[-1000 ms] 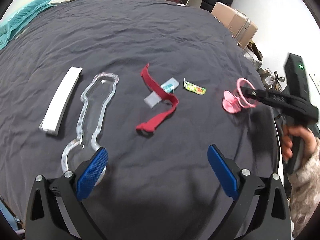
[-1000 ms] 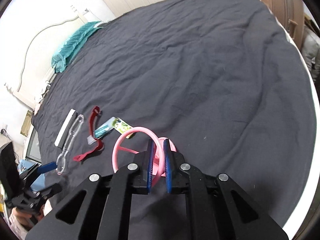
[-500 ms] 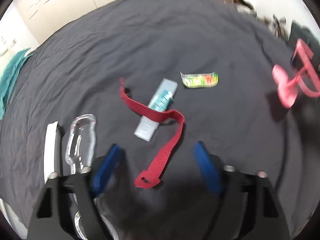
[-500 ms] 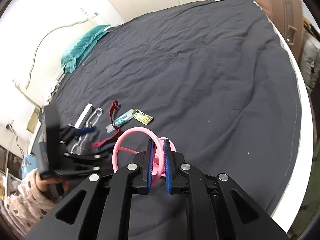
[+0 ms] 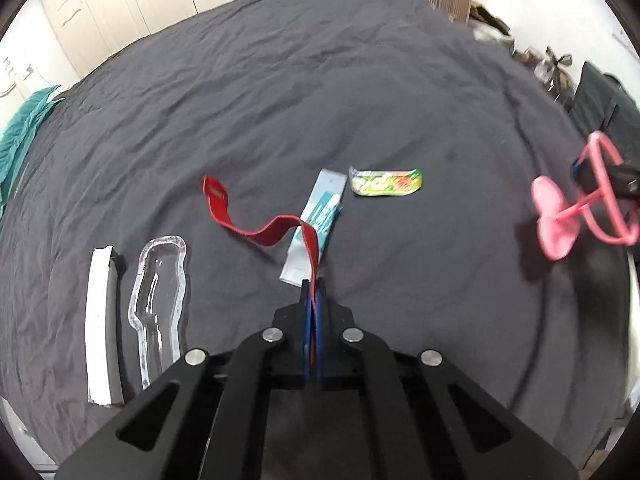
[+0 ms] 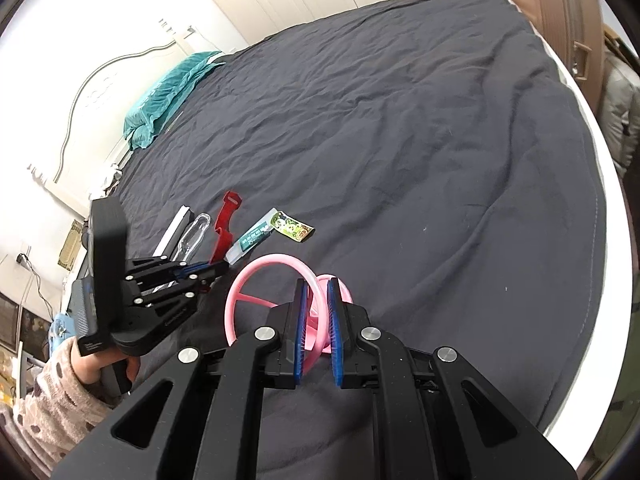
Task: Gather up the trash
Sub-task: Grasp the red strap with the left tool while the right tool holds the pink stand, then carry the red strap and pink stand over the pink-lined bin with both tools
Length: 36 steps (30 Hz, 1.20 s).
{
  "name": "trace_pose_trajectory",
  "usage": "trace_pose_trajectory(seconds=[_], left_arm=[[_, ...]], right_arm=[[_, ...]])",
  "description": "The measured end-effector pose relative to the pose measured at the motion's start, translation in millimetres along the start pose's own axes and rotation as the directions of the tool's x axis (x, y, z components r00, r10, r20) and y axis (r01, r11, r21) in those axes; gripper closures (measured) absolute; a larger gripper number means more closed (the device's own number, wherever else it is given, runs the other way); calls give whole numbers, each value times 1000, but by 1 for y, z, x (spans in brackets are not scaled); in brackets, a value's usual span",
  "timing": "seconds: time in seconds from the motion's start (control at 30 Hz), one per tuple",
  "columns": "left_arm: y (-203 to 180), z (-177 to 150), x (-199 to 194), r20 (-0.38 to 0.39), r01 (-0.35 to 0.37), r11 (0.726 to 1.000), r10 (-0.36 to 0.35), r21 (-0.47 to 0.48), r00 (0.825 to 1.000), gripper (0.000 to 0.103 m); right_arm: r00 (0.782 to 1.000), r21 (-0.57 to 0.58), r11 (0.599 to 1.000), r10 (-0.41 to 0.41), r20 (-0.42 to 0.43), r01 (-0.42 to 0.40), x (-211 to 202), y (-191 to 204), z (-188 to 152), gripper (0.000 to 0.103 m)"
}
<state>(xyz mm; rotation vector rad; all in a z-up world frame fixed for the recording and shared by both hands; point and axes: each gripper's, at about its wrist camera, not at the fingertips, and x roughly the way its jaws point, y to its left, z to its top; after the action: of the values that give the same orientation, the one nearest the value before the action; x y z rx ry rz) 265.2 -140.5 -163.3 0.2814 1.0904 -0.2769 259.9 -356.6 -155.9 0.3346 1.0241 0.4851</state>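
We pinch the red strap while the pink ring piece stays in our other tongs.

The red strap (image 5: 256, 228), a flat woven band with a stitched end, rises off the dark bedcover (image 5: 320, 92) over the teal-and-white wrapper (image 5: 316, 224); our left gripper (image 5: 311, 292), wide open a second ago, has just been closing and now clamps the strap's near end. Our right gripper (image 6: 318, 308) keeps its grip on the pink ring piece (image 6: 276, 284), now lifted above the bedcover.
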Motion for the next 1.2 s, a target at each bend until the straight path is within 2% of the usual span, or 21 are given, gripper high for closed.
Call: trace_pose_trajectory(seconds=[0.37, 0.6, 0.9, 1.2], left_arm=[[2, 5, -63, 112, 13, 999, -8, -42, 994, 102], [18, -20, -109, 149, 40, 988, -17, -152, 989, 102], [61, -85, -154, 145, -22, 953, 69, -301, 987, 102], [117, -171, -201, 126, -96, 894, 166, -438, 978, 102]], right_arm=[[999, -17, 999, 31, 42, -31, -24, 14, 2, 94], [996, -115, 989, 91, 8, -89, -36, 61, -5, 94], [983, -252, 950, 171, -70, -183, -19, 141, -19, 94], [953, -355, 886, 254, -165, -298, 4, 238, -48, 94]])
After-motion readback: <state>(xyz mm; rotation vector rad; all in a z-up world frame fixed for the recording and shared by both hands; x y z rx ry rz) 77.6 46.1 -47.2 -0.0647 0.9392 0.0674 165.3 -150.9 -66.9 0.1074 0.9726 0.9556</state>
